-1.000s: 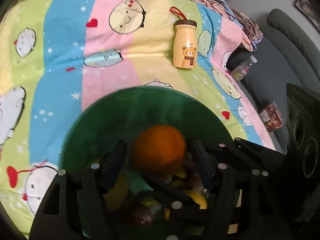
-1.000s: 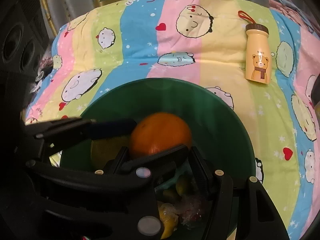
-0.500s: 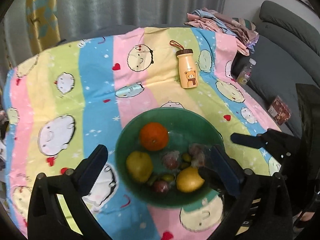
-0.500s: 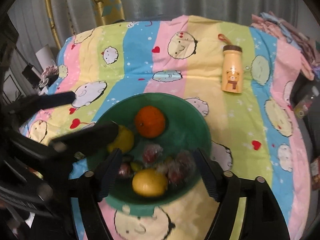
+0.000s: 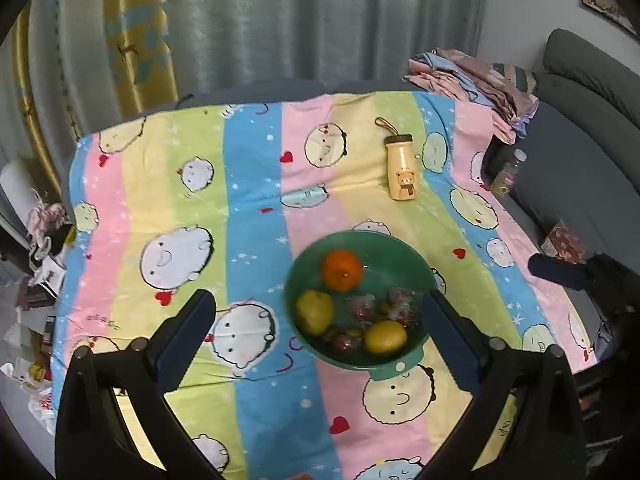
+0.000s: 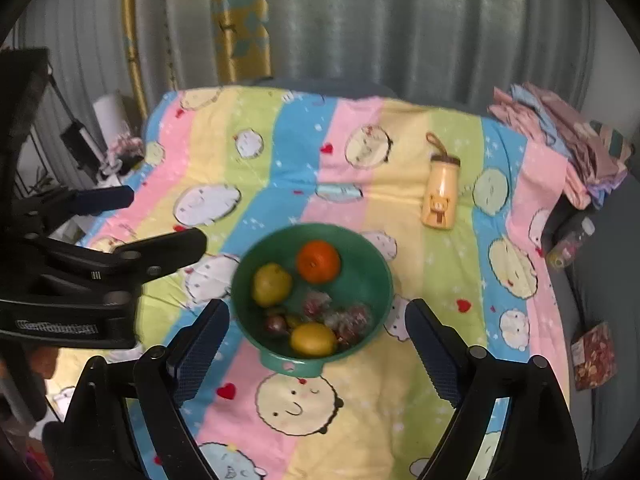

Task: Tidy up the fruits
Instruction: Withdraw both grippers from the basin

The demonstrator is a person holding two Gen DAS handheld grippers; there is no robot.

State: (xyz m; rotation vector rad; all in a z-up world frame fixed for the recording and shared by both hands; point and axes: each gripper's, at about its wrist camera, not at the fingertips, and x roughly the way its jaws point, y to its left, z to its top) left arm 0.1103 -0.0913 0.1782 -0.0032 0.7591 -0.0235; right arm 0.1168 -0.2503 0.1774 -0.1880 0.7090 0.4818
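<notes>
1. Far left, the left gripper (image 5: 320, 328) hangs above the striped sheet (image 5: 248, 208), its jaws spread as wide as they go and nothing between the pads; the right wrist view shows it from the side (image 6: 160, 220), clear of everything.
2. Centre, the green bowl (image 6: 384, 280) sits on the sheet with the fruit gathered inside: an orange (image 6: 318, 261) at the far side, a pear (image 6: 272, 284) to its left, a lemon (image 6: 313, 338) at the near rim, and small wrapped fruits (image 6: 348, 320) between them. No loose fruit is visible on the sheet.
3. Just right of centre, the right gripper (image 6: 316, 340) is poised above the near edge of the bowl, its jaws opening and empty; the bowl shows in the gap between them but is well below, untouched.
4. Far right, a bear bottle (image 6: 440, 196) lies on its side on the sheet, well apart from the bowl; folded clothes (image 6: 560, 140) sit beyond the sheet's edge.
5. Judgement: the gathering step looks finished, with both grippers clear of the bowl. If any step is left, it calls for a look round the sheet for a stray fruit, then a descent with jaws wide over it; otherwise both can simply stay clear.
</notes>
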